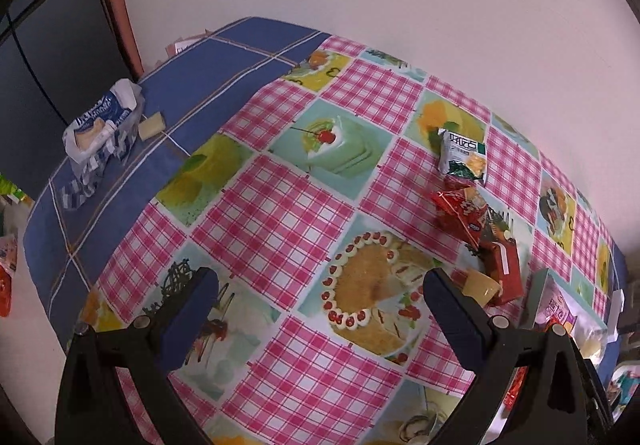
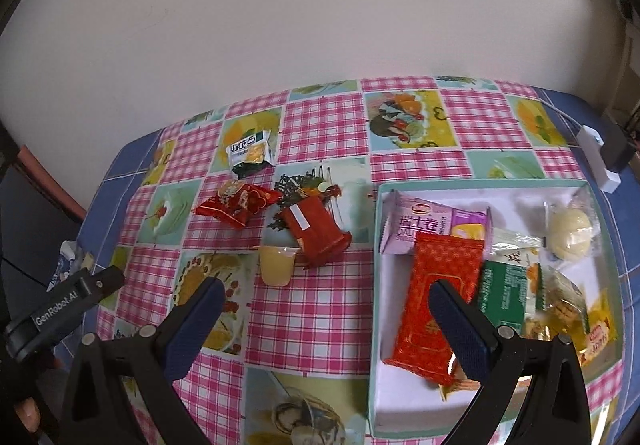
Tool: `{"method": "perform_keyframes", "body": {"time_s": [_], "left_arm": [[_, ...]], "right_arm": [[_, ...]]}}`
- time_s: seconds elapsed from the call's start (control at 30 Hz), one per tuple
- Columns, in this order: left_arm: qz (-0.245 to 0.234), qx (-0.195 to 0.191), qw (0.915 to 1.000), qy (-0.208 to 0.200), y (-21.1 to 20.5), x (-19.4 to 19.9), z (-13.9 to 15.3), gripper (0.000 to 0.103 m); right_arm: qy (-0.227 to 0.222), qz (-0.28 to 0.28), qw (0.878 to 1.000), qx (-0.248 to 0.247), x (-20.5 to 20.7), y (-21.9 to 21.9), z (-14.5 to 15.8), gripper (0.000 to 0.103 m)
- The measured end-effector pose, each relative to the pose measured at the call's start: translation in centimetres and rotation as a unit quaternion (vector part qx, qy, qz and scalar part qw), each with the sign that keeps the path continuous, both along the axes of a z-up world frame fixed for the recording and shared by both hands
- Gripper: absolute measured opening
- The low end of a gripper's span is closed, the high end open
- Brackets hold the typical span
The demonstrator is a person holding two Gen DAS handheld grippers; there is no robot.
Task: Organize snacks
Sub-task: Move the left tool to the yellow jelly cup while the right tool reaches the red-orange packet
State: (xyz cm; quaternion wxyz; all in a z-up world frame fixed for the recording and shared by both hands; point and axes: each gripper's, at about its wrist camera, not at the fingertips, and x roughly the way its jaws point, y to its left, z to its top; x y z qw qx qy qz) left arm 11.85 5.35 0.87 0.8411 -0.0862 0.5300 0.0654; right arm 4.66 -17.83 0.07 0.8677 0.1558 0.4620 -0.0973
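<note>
Both empty — left hand-held gripper [image 1: 320,309] and right hand-held gripper [image 2: 326,319] gape wide; shallow mint-rimmed cardboard box [image 2: 480,183] collects snacks, yellow jelly cup [image 2: 276,265] waits outside on the bench.

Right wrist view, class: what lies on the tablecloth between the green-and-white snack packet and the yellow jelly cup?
Two red packets: the red candy wrapper below the green-and-white snack packet, then the red snack packet touching the yellow jelly cup. The right wrist view shows it best.

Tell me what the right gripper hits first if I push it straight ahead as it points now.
Probably bare tablecloth: the open right gripper points at the gap between the yellow jelly cup and the box's left rim. Depth is unclear; the red packet lies further along.
</note>
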Motion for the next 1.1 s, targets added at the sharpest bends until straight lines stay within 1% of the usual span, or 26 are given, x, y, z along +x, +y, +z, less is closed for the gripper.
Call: {"method": "perform_keyframes", "body": {"time_s": [0.1, 0.23, 0.3, 0.4, 0.5, 0.57, 0.63, 0.77, 0.8, 0.9, 1.0, 1.07, 1.1], "left_arm": [[-0.004, -0.006, 0.9999, 0.010, -0.1, 0.9, -1.0, 0.102], [-0.015, -0.023, 0.9995, 0.017, -0.4, 2.4, -2.6, 0.102], [-0.019, -0.030, 0.9993, 0.012, -0.7, 3.0, -3.2, 0.102], [-0.023, -0.033, 0.9992, -0.006, -1.2, 3.7, -3.6, 0.102], [-0.026, -0.050, 0.9983, -0.012, -1.6, 4.2, -4.2, 0.102], [-0.034, -0.067, 0.9971, -0.008, -2.1, 4.6, -4.8, 0.102], [-0.046, -0.077, 0.9960, 0.007, -2.7, 5.0, -5.5, 0.102], [-0.058, -0.107, 0.9921, 0.029, -3.8, 5.4, -6.6, 0.102], [-0.063, -0.108, 0.9917, 0.031, -4.2, 5.4, -6.8, 0.102], [-0.075, -0.092, 0.9924, 0.033, -5.3, 5.4, -7.0, 0.102], [-0.093, -0.095, 0.9906, 0.031, -6.3, 5.2, -6.9, 0.100], [-0.107, -0.093, 0.9895, 0.027, -7.2, 5.1, -6.7, 0.093], [-0.116, -0.093, 0.9885, 0.025, -7.6, 5.0, -6.6, 0.091]], "right_arm": [[0.008, 0.001, 1.000, 0.007, 0.9, -0.3, -0.9, 0.102], [0.017, 0.004, 1.000, 0.013, 2.1, -0.5, -2.0, 0.101], [0.019, 0.007, 1.000, 0.011, 2.6, -0.5, -2.3, 0.101], [0.026, 0.006, 1.000, 0.009, 3.5, -0.7, -3.0, 0.099], [0.034, -0.002, 0.999, 0.014, 4.2, -1.3, -3.7, 0.092], [0.035, -0.009, 0.999, 0.016, 4.7, -1.8, -3.9, 0.089], [0.033, -0.013, 0.999, 0.013, 5.0, -2.1, -3.8, 0.086], [0.032, -0.014, 0.999, 0.004, 5.8, -2.7, -3.7, 0.085], [0.034, -0.015, 0.999, 0.001, 5.9, -2.8, -3.8, 0.085], [0.043, -0.025, 0.999, -0.004, 6.2, -3.5, -4.1, 0.084], [0.048, -0.041, 0.998, 0.002, 6.0, -4.7, -4.4, 0.084], [0.049, -0.052, 0.997, 0.002, 5.8, -5.3, -4.2, 0.084], [0.049, -0.055, 0.997, 0.002, 5.7, -5.6, -4.1, 0.084]]}}
